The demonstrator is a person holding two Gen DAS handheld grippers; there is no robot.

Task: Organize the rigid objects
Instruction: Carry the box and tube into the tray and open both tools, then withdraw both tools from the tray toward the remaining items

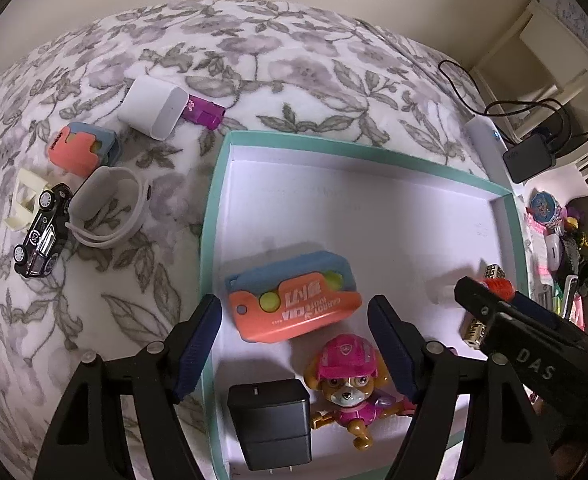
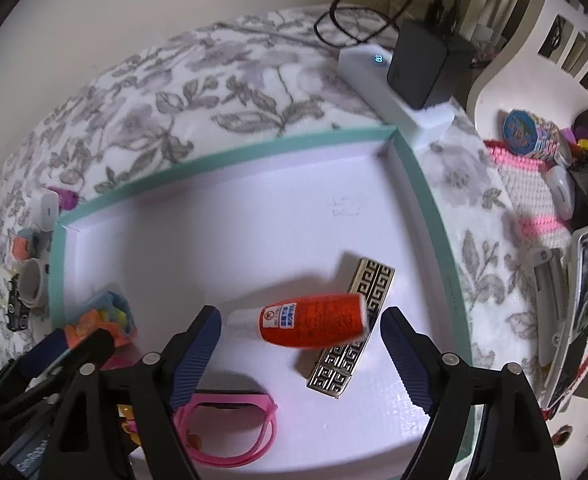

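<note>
Only the right wrist view shows the orange thread spool on a patterned metal bar; the left shows a plastic pup figure. Both the left claw and right claw gape, empty.

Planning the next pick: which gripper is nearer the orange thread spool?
Right. The right gripper hangs open just over the orange thread spool; the left gripper is off to its side, above the orange-and-blue case.
</note>
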